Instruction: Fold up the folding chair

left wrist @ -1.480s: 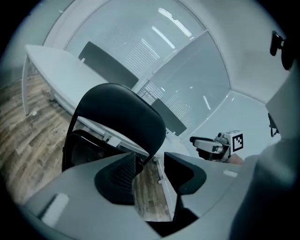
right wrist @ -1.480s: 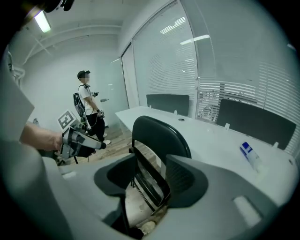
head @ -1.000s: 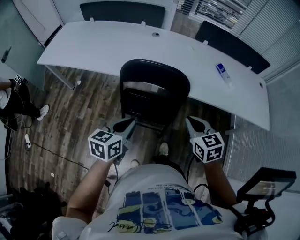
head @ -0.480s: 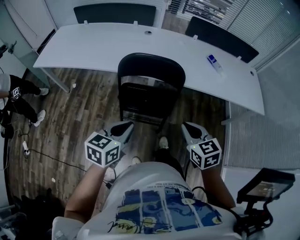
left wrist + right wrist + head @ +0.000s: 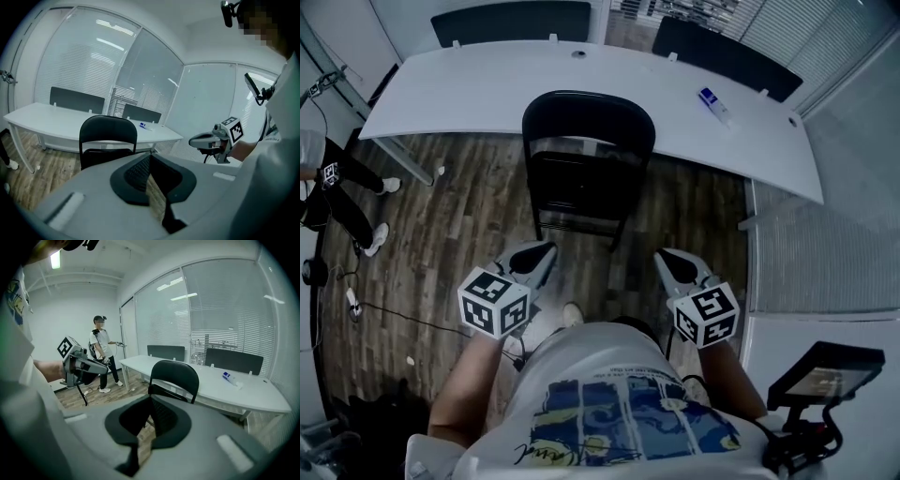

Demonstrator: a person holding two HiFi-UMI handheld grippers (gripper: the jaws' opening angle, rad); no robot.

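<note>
A black folding chair (image 5: 586, 159) stands on the wooden floor in front of the white desk, its rounded backrest toward the desk. It also shows in the left gripper view (image 5: 108, 138) and the right gripper view (image 5: 174, 376). My left gripper (image 5: 536, 255) hangs short of the chair's left front, shut and empty (image 5: 151, 157). At the chair's right front my right gripper (image 5: 666, 261) is likewise shut with nothing in it (image 5: 151, 401). Neither touches the chair. How far the seat is folded I cannot tell.
The long curved white desk (image 5: 487, 84) runs behind the chair, with a small blue-and-white item (image 5: 712, 101) on it. Dark panels (image 5: 511, 21) stand beyond it. A person (image 5: 101, 352) stands at the left, near a cable (image 5: 394, 314) on the floor. A small monitor (image 5: 825, 370) sits at lower right.
Both grippers have drawn back from the chair toward my body, and the gap to the chair has grown. The chair stays in place.
</note>
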